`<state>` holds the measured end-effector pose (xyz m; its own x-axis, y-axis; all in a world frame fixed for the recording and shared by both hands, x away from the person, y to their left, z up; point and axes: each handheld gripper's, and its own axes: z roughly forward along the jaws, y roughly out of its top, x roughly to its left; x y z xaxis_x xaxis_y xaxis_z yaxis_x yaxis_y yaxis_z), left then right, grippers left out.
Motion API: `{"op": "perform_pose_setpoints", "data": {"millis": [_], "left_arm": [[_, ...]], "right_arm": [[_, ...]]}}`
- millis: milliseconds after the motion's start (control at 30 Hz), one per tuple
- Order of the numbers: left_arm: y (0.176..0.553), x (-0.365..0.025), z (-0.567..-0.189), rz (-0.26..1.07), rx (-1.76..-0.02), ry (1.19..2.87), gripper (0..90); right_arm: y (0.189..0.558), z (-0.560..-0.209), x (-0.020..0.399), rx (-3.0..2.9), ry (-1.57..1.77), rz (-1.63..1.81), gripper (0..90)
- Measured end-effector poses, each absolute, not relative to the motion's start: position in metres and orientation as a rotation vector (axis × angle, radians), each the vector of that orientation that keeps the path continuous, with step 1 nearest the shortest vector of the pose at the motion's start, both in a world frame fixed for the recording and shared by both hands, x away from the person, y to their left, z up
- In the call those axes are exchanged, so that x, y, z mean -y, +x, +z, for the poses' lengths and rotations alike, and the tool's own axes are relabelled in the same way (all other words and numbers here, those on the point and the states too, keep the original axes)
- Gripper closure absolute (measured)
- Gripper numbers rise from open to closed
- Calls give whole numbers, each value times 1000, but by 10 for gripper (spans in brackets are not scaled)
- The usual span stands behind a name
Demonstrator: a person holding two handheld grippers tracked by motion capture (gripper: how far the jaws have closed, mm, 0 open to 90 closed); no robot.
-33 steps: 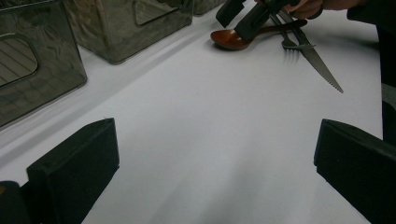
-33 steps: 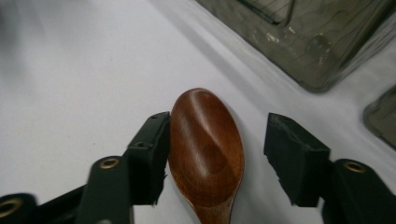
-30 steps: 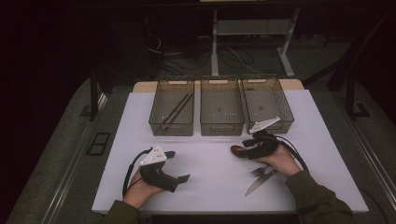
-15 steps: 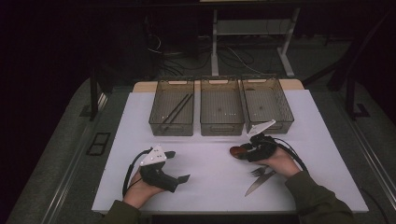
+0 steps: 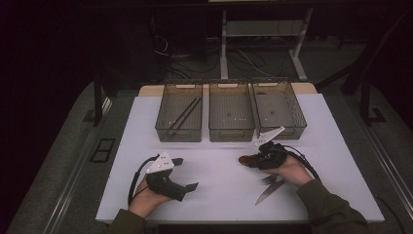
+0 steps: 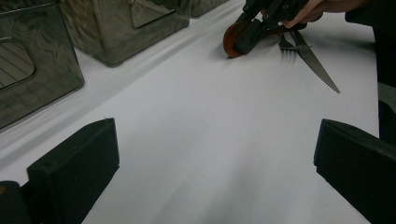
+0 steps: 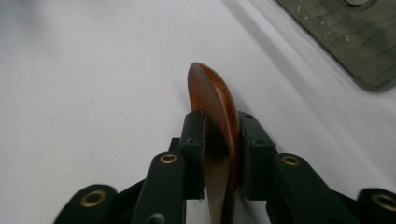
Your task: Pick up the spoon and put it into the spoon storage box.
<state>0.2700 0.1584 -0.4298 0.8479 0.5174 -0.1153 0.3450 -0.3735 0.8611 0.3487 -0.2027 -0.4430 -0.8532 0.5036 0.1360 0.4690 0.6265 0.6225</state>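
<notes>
So your right gripper [image 7: 219, 154] has just closed its jaws on the wooden spoon [image 7: 215, 100], bowl on edge, off the white mat [image 5: 219, 195], clear of fork [image 5: 268, 179] and knife [image 5: 269, 191]. Left gripper [image 6: 210, 177] rests wide, holding nothing. Middle bin [image 5: 231, 130] looks free.

Bare table [image 5: 219, 170] between hands; three bins [image 5: 231, 117] block beyond.

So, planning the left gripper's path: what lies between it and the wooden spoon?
Bare white tabletop, per the left gripper view; the wooden spoon sits beyond.
</notes>
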Motion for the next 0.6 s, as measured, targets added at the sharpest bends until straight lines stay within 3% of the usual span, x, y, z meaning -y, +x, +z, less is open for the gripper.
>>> {"op": "perform_pose_setpoints", "data": {"millis": [167, 600], "left_arm": [[270, -158, -430, 209, -632, 2000, 0], [270, -158, -430, 205, -627, 1999, 0]], "right_arm": [[348, -442, 202, -2805, 830, 1046, 789], [349, -432, 208, -2778, 852, 1054, 792]]}}
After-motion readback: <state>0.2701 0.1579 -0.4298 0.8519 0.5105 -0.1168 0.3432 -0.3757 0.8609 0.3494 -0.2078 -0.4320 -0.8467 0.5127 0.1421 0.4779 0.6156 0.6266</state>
